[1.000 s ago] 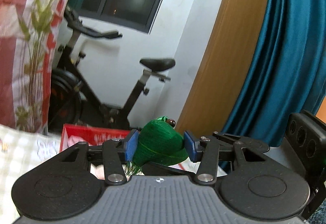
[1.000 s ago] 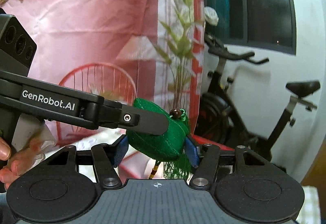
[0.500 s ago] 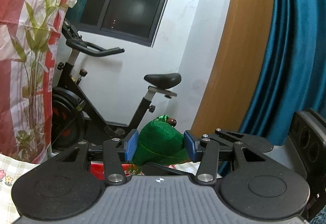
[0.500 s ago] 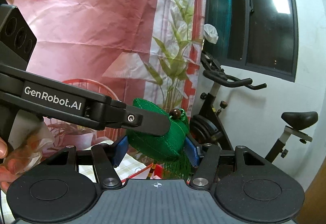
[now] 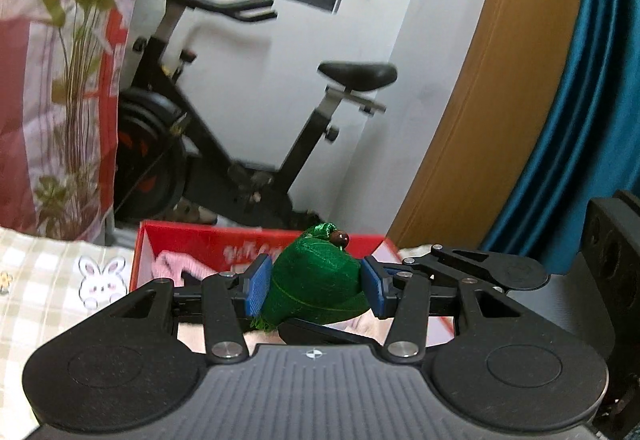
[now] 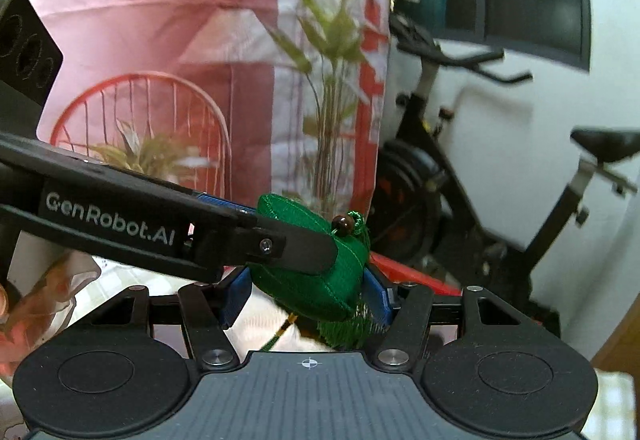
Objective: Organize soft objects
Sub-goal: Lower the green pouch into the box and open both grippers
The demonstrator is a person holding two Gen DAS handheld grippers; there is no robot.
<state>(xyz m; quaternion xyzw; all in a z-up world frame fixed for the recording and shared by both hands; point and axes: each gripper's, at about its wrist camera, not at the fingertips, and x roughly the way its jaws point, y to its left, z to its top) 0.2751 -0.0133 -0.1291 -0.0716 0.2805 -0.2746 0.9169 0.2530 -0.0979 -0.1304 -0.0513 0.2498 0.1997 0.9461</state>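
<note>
A green cloth pouch (image 5: 316, 282) with a brown bead and a green tassel is held in the air by both grippers at once. My left gripper (image 5: 314, 286) is shut on its sides with the blue pads. My right gripper (image 6: 306, 294) is shut on the same pouch (image 6: 320, 280); the left gripper's black finger crosses over it from the left. A red box (image 5: 248, 248) with a pink soft item (image 5: 176, 266) inside sits just beyond and below the pouch.
A checked cloth with a bunny print (image 5: 60, 280) covers the surface at left. A black exercise bike (image 5: 248, 143) stands behind the box. A red floral curtain (image 6: 160, 59) hangs at left, a teal curtain (image 5: 580, 119) at right.
Both grippers tilted up half a second ago, then came back down with the pouch. The red box and checked cloth are in view again below the pouch.
</note>
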